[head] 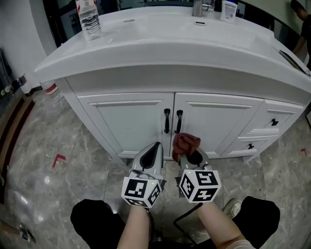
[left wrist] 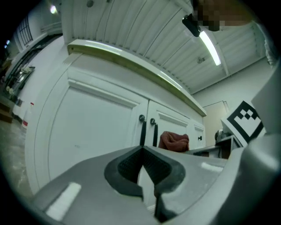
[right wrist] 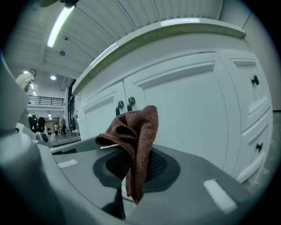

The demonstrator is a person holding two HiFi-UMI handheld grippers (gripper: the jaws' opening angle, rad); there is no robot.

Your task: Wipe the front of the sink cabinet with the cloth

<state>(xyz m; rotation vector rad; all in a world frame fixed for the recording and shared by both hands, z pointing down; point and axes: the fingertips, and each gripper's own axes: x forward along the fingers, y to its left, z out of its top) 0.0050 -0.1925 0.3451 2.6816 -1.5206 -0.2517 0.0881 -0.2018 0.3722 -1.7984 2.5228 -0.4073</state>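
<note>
The white sink cabinet [head: 131, 121] stands ahead, its two doors meeting at a pair of black handles [head: 173, 121]. My right gripper [head: 190, 156] is shut on a reddish-brown cloth [head: 185, 143] that sticks up from its jaws just short of the right door [right wrist: 189, 110]; the cloth [right wrist: 134, 136] droops over the closed pads. My left gripper [head: 151, 151] is shut with nothing in it, a little below the door handles [left wrist: 147, 129] and left of the cloth [left wrist: 174, 140].
A water bottle [head: 88, 18] stands on the white countertop [head: 160, 44] at the left, a tap [head: 200, 8] at the back. Two small drawers [head: 269, 124] with black knobs are at the cabinet's right. Marble floor [head: 53, 160] lies around; my knees are below.
</note>
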